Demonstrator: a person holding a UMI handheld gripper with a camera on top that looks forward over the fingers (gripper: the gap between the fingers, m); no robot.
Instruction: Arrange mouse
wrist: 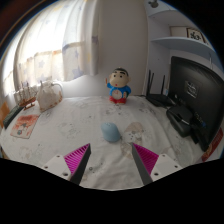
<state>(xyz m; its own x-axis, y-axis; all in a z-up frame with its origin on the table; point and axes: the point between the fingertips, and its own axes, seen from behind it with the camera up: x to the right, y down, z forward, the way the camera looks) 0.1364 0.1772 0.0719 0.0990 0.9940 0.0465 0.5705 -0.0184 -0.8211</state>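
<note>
Here the gripper [111, 158] hangs with jaws wide, holding nothing — the mouse [110, 131] (pale blue) lies on the white table [60, 125] just ahead, apart from both pads [78, 157].

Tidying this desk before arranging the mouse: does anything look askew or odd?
Nothing stands out. The light blue mouse lies flat just ahead of the open gripper; the cartoon figure stands upright beyond it, and the monitor looks undamaged.

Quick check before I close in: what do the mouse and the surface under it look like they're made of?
Mouse: apparently smooth light-blue plastic, with a rounded, evenly coloured shell. Table cover: likely a printed white cloth, matte with faint small patterns. The tool is open, the mouse just ahead of its fingers.
</note>
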